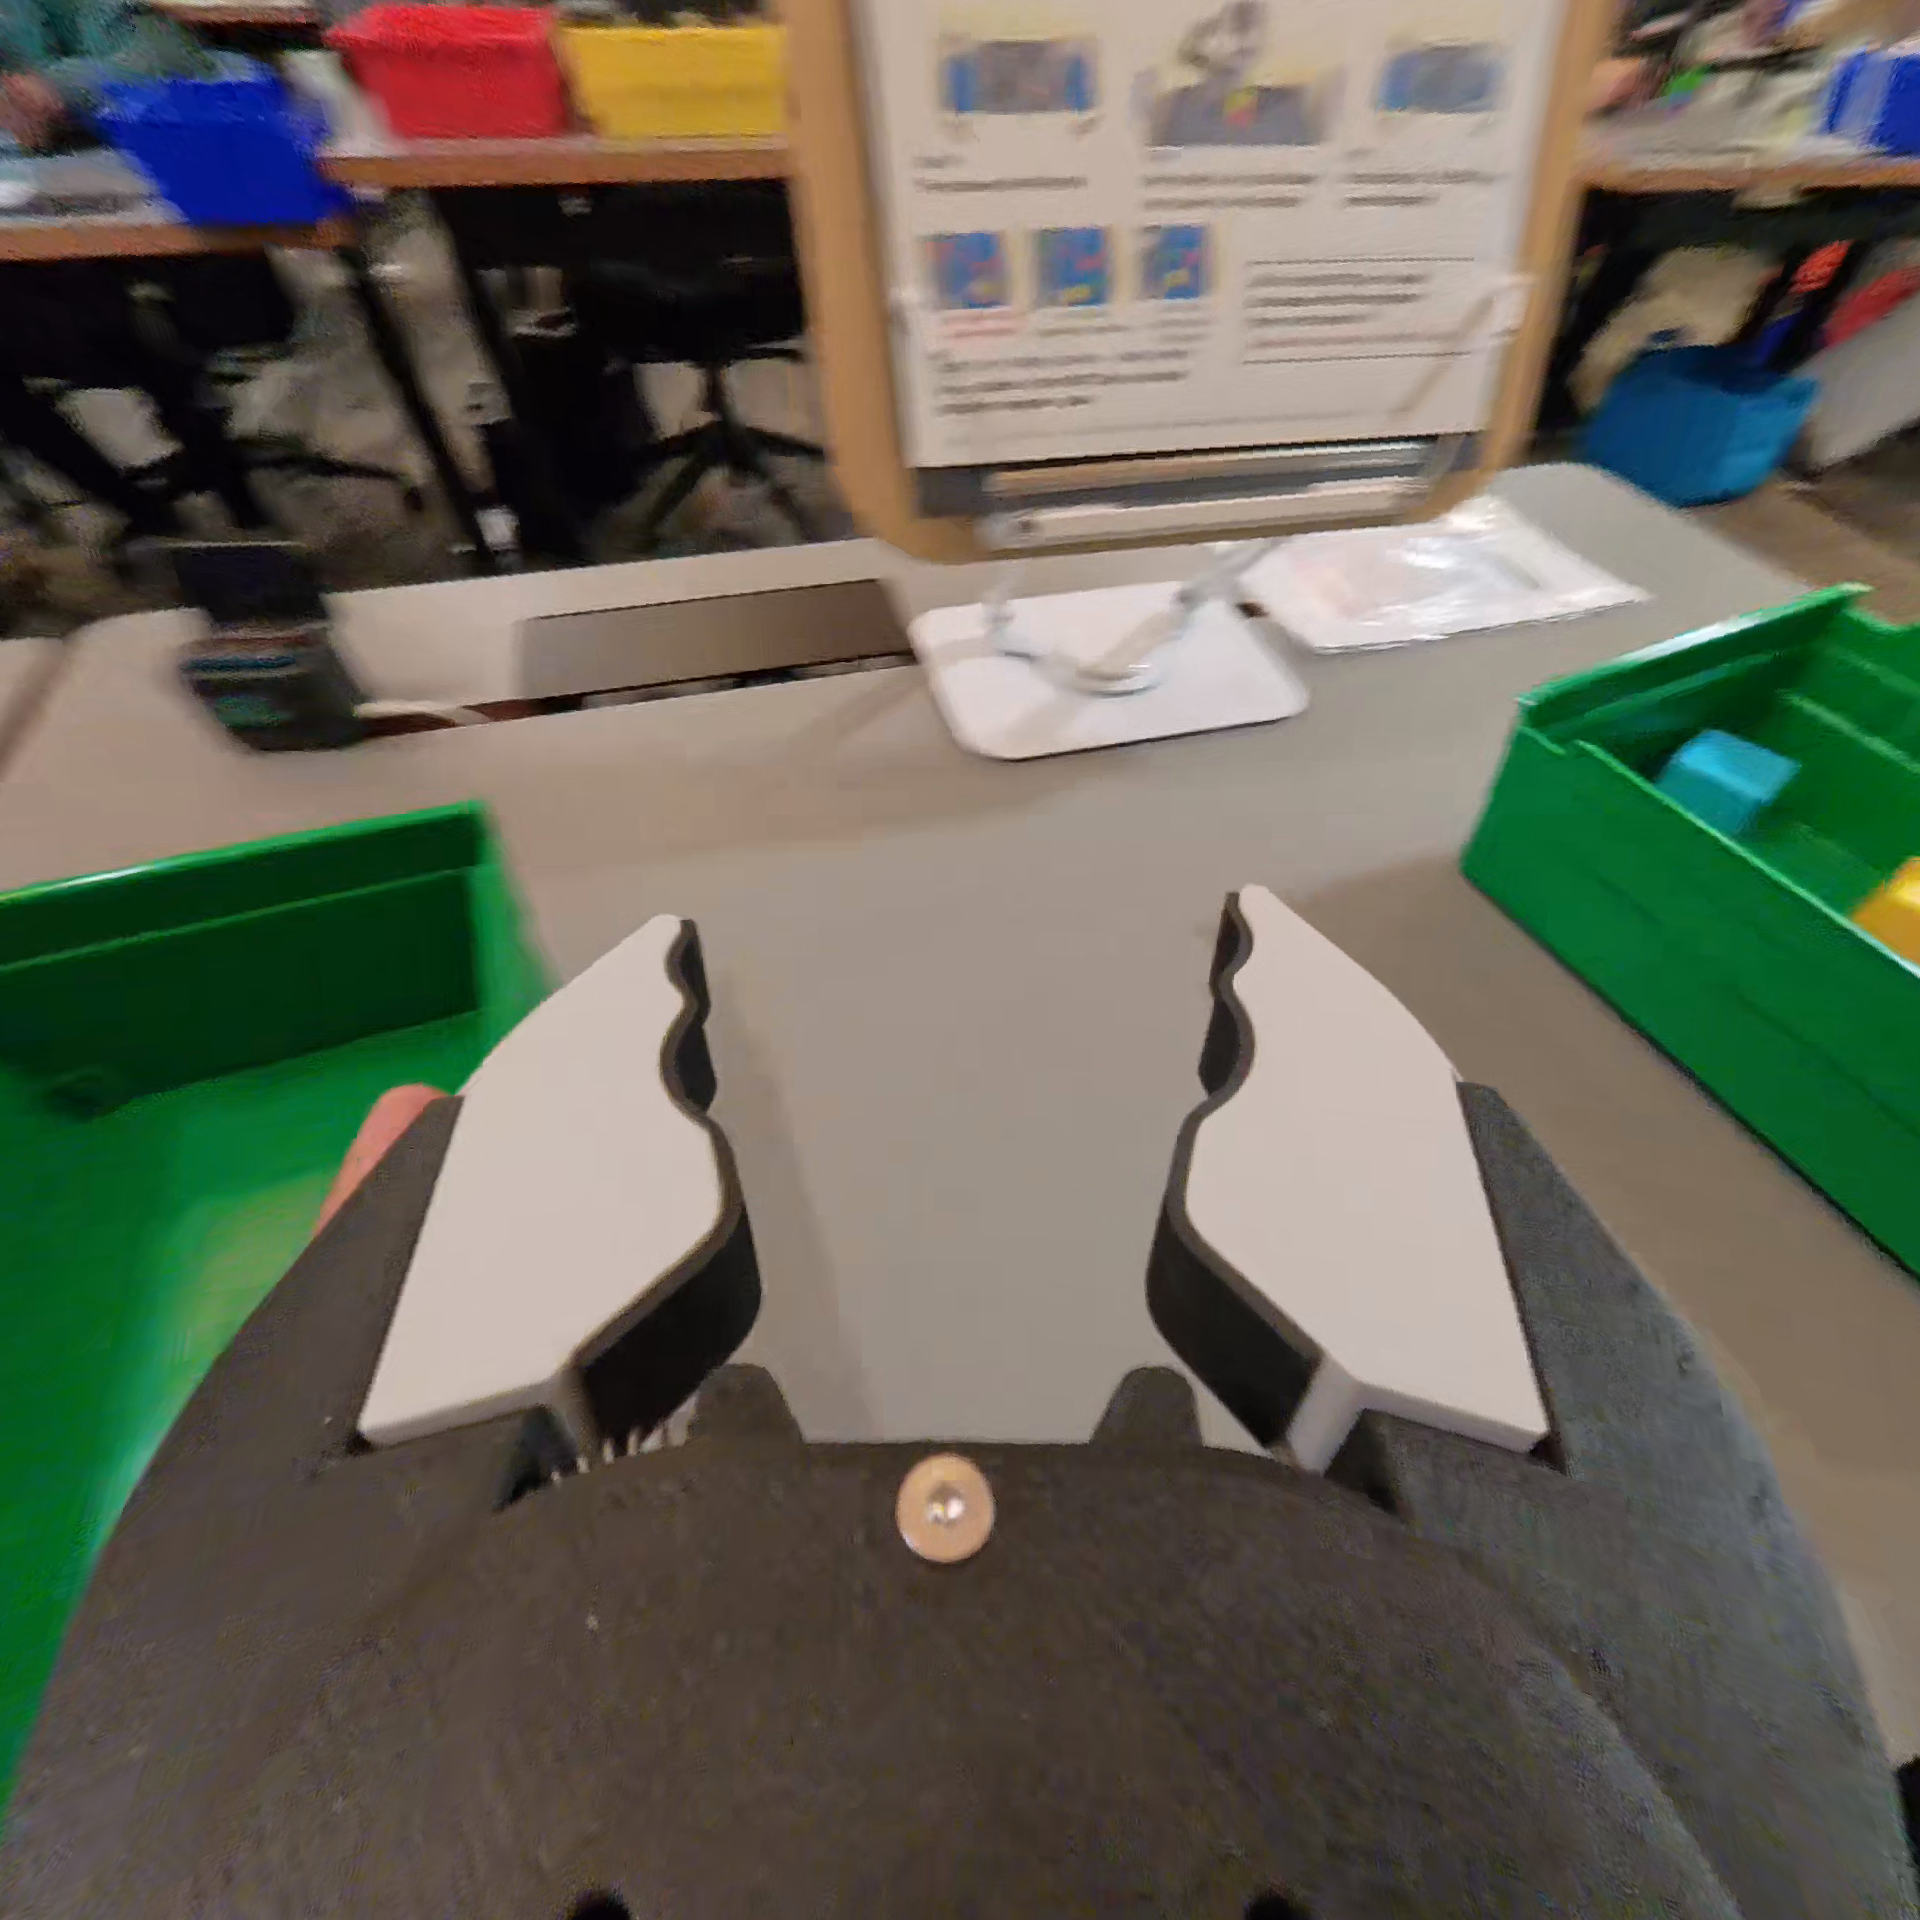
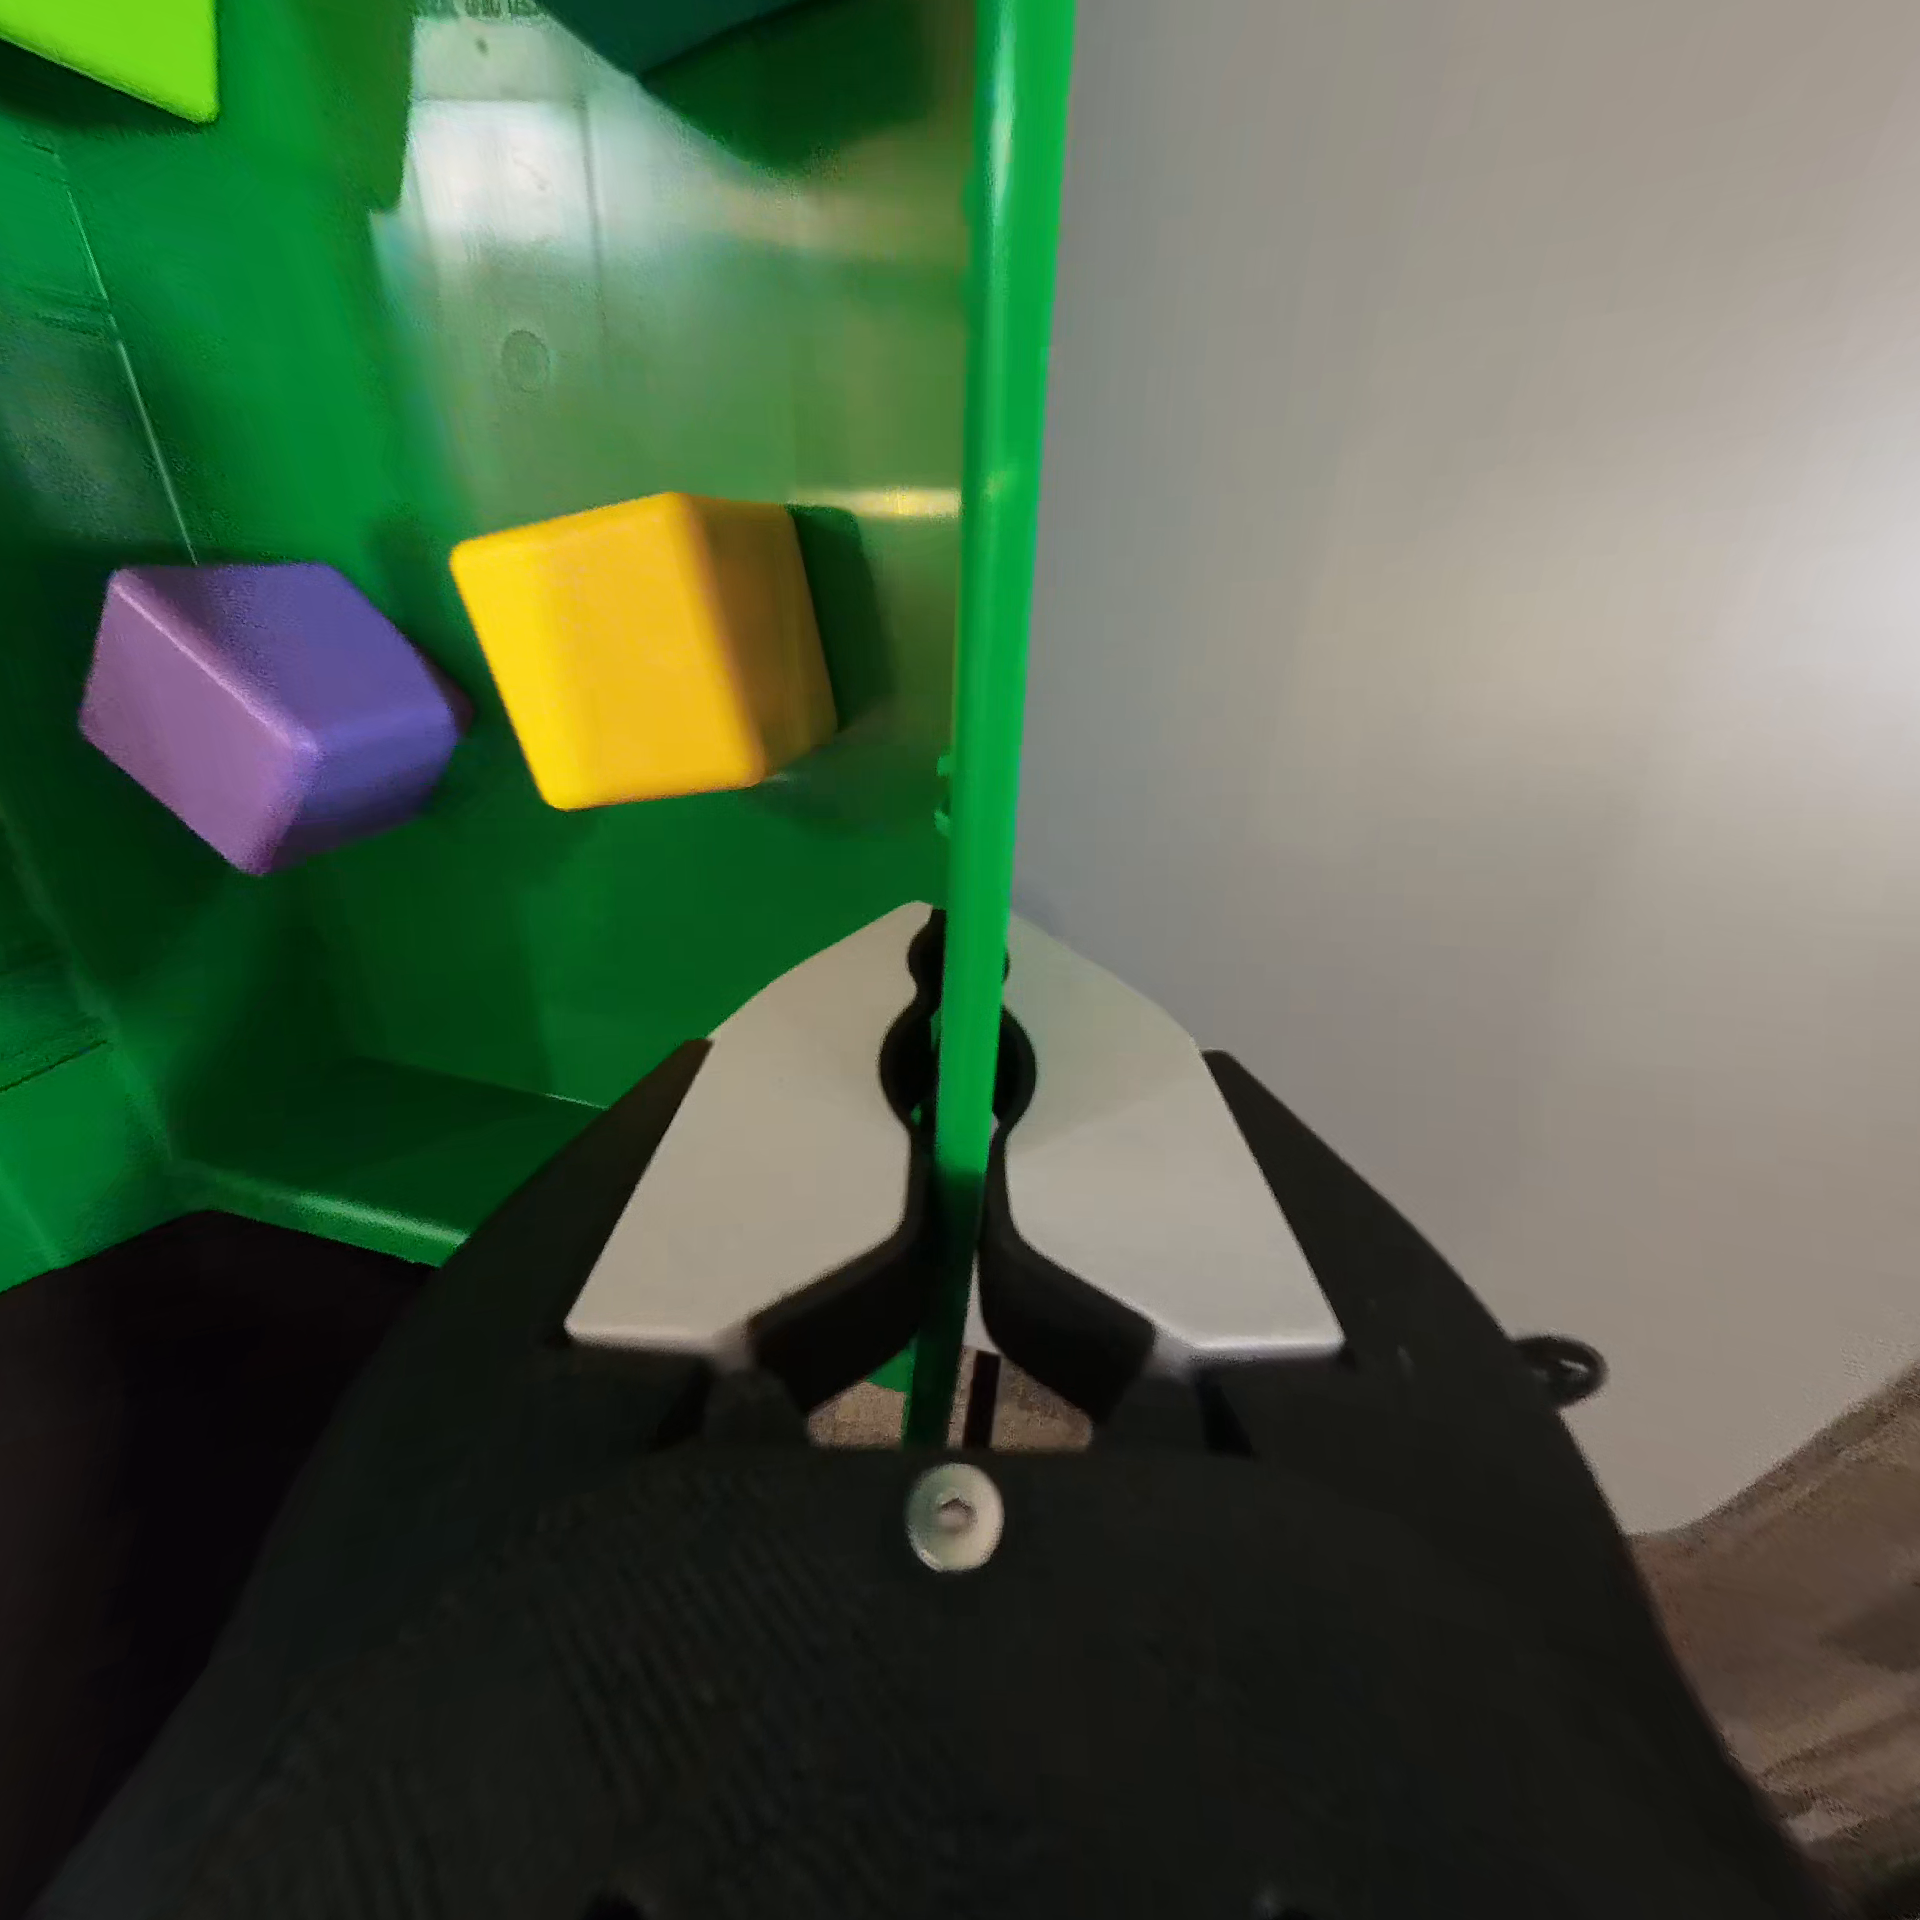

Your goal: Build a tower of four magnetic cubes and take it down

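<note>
cubes: yellow cube [image 2: 644,649] and purple cube [image 2: 265,712] loose inside green bin [image 2: 665,312].
right claw [image 2: 964,935]: clenched on bin wall [image 2: 1013,416], likely to steady it.
left claw [image 1: 961,935]: released, over table [image 1: 935,831].

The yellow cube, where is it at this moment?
In the right wrist view, the yellow cube lies inside the green bin, between the purple cube and the wall that the right gripper clamps.
</note>
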`<state>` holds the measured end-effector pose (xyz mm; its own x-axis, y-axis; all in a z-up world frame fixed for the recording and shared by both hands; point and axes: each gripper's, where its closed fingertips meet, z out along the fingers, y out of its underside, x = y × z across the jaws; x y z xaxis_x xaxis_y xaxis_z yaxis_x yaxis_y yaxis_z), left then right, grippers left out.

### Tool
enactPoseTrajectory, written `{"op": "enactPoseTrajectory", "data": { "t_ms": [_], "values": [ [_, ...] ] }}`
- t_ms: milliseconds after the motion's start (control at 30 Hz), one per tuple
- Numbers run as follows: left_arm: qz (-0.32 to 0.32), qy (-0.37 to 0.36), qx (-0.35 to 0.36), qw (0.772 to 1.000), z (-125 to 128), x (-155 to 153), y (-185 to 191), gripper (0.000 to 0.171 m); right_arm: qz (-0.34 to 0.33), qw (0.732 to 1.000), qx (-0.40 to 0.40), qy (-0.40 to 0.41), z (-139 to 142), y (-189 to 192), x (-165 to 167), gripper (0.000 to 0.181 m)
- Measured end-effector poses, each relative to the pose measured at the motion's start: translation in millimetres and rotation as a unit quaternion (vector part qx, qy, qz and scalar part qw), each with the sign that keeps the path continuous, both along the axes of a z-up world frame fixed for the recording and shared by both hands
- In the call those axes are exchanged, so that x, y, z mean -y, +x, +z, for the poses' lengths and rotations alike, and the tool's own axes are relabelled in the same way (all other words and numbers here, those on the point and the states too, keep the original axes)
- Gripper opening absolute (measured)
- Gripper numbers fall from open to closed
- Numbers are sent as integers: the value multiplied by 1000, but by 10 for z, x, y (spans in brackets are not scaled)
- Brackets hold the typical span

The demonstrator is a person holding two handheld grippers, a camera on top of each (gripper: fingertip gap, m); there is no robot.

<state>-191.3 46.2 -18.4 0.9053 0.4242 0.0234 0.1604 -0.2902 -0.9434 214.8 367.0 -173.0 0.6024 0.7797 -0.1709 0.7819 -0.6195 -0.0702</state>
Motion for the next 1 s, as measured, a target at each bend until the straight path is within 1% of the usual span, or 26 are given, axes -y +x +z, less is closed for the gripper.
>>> {"op": "enactPoseTrajectory", "data": {
  "t_ms": [67,100,133,167,200,267,367,433,467,500,533,567,600,733,833,933,1000],
  "values": [
    [66,-14,-21,997,65,376,-293,93,25,1000,-5,-3,9,-263,202,5],
    [88,-32,-29,995,25,524,-395,90,38,999,-10,-11,11,-407,318,5],
    [99,-57,-32,993,-69,637,-472,83,51,998,-15,-21,12,-556,438,5],
    [110,-85,-32,990,-201,721,-545,83,65,997,-19,-32,16,-711,554,5],
    [123,-115,-29,985,-346,787,-623,89,79,996,-23,-39,21,-870,656,5],
    [142,-166,-23,976,-640,871,-740,94,108,993,-30,-41,28,-1187,827,5],
    [110,-223,30,968,-1103,875,-669,88,145,988,-32,-35,27,-1615,1038,5],
    [111,-256,38,960,-1314,929,-687,77,163,986,-28,-33,14,-1852,1164,5],
    [110,-269,42,956,-1404,960,-696,67,170,985,-25,-31,5,-1957,1217,5],
    [101,-277,48,954,-1479,982,-692,50,177,984,-23,-26,-5,-2056,1262,5],
    [86,-272,55,957,-1513,979,-679,42,185,982,-21,-18,-13,-2153,1294,5],
    [57,-255,68,963,-1504,942,-622,30,190,981,-21,-8,-20,-2246,1316,5],
    [47,-259,72,962,-1511,956,-613,29,195,981,-22,3,-30,-2331,1333,5],
    [50,-327,-13,944,-1476,1122,-752,17,191,981,-21,6,-65,-2582,1445,5],
    [60,-294,5,954,-1302,1178,-848,15,173,985,-24,6,-84,-2747,1547,5],
    [76,-257,-7,963,-1068,1312,-966,14,153,988,-21,7,-116,-2891,1694,5],
    [90,-257,-22,962,-912,1428,-1025,14,151,988,-26,12,-138,-3006,1805,5]
  ]
}}
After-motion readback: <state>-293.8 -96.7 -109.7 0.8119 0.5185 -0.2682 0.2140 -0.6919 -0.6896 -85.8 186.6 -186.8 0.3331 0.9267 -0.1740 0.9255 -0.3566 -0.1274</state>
